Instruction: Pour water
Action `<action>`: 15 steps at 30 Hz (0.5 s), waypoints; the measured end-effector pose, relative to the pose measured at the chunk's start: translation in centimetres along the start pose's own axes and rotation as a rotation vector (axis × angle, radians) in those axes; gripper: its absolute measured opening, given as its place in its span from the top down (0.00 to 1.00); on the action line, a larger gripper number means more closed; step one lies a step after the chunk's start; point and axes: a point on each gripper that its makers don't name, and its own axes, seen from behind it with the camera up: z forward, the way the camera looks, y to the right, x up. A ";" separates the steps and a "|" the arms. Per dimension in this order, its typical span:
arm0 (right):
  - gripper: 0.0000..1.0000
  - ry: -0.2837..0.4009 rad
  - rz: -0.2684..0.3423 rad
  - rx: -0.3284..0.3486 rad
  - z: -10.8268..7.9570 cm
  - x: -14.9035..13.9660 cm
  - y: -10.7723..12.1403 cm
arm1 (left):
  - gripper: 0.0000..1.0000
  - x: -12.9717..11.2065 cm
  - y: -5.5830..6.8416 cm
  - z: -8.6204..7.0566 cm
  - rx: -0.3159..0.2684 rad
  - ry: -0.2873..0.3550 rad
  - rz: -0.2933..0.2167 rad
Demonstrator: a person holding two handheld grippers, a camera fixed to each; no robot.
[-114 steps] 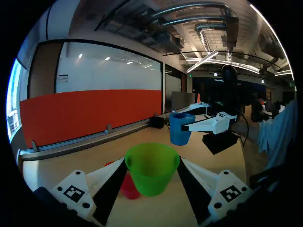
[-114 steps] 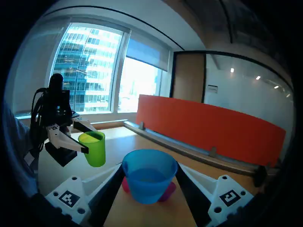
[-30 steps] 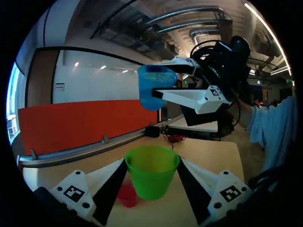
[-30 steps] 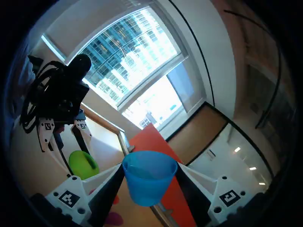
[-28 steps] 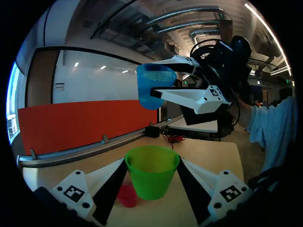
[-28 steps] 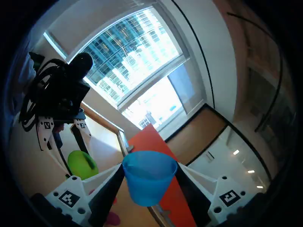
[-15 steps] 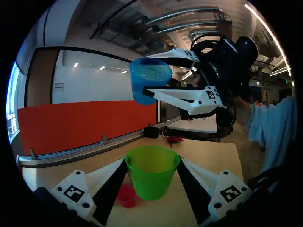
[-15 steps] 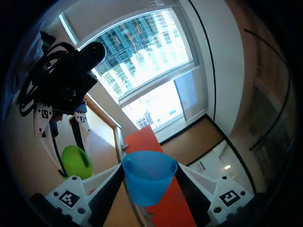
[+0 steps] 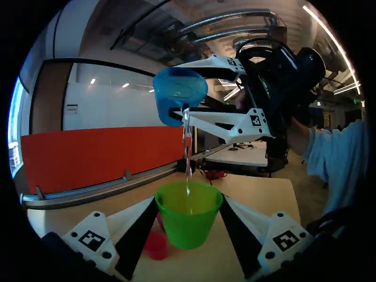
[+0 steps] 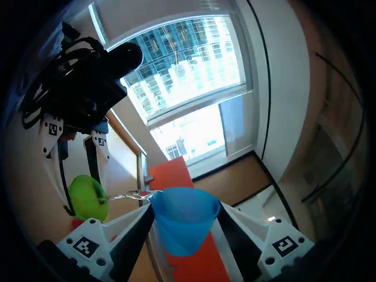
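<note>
Water leaves the blue cup (image 9: 180, 94) at last. Half a second ago you held it tipped but dry above the target; now a thin stream (image 9: 187, 150) runs from its lower rim straight down into the green cup (image 9: 189, 214). Your right tool (image 10: 185, 218) is clamped on the blue cup, one finger pressed to either side of its wall. It has rolled the cup far enough that, in the right gripper view, the room stands on its side and the window (image 10: 188, 70) slants overhead. Your left tool (image 9: 188, 209) grips the green cup the same way, both fingers tight against its sides. It holds the cup upright over the surface (image 9: 263, 192), directly beneath the blue one. The two cups are well apart in height, so the stream has a long fall. It lands inside the green rim, and no splash can be seen on the wood. A small red cup (image 9: 155, 242) sits low beside the green one, partly hidden by the left tool's finger and untouched. Your sleeve (image 9: 338, 164) shows at the right edge of the left gripper view.

Judged from this, the pour has only just begun; how much water the green cup holds cannot be told. The next stretch calls for a steady tilt and a still left hand. A tremor at that height could carry the stream past the rim.
</note>
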 end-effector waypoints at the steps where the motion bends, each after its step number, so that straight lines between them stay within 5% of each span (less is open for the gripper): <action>1: 0.08 0.000 -0.005 -0.001 0.0 0.0 0.1 | 0.12 0.0 0.0 0.0 0.000 0.000 0.001; 15: 0.08 0.000 -0.089 -0.028 -0.1 0.0 1.2 | 0.12 0.3 0.3 0.1 -0.004 -0.003 0.008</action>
